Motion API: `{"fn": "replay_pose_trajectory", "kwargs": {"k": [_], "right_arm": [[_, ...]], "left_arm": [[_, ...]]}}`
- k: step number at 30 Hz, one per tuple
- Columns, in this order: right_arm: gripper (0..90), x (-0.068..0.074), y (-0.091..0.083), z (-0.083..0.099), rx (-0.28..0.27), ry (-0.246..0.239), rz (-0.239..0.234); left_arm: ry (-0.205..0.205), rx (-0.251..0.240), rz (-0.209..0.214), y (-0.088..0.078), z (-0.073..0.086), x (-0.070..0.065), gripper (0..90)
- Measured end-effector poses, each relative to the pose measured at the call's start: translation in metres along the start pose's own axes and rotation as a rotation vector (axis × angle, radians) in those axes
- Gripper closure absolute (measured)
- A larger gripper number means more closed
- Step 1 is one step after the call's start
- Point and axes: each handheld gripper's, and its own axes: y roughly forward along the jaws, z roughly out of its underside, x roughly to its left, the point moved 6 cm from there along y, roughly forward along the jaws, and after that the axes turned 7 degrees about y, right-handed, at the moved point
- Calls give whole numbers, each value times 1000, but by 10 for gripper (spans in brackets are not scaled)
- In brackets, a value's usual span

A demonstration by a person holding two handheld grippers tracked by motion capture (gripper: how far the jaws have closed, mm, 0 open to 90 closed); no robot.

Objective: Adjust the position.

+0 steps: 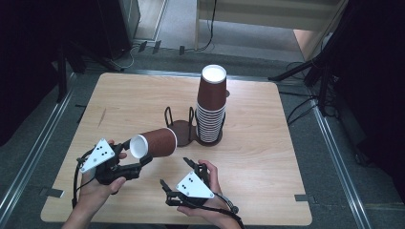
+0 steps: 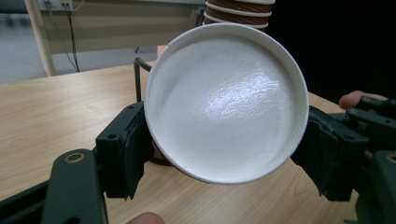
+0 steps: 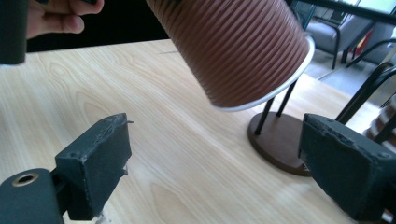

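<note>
1. My left claw point(image 1: 139, 161) is closed on the base end of one brown cup point(image 1: 155, 142), its jaws pressing either side of the white bottom disc point(image 2: 226, 100). The cup lies on its side in the air, above the surface point(image 1: 267, 157), with its mouth pointing away from the claw toward the holder point(image 1: 180, 129).
2. My right claw point(image 1: 174, 177) hangs wide open and empty, just below and beside the cup; its view shows the cup's ribbed wall point(image 3: 233, 44) above and ahead of the jaws.
3. The empty slot of the holder sits just beyond the cup's rim; the stack point(image 1: 210, 112) fills the slot further on.
4. I judge the step is to seat this cup in the empty slot, mouth down like the stack. I'd swing the mouth downward first and keep the left grip light, since paper crushes easily.
5. I'd lower it between the wire loops without clipping them, and keep the right claw ready to steady the wall.
</note>
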Motion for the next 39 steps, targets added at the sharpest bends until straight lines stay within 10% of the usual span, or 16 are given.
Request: {"fn": "replay_pose_trajectory", "kwargs": {"k": [15,25,39], "right_arm": [[73,-15,-9,-16,-37,406,31],[76,-29,-10,-24,-32,649,150],[73,-33,-7,-40,-113,1022,72]], "left_arm": [[-23,-117,-29,1,3,0,253],[-19,-148,-28,3,4,-4,253],[-14,-200,-28,4,1,-8,253]]}}
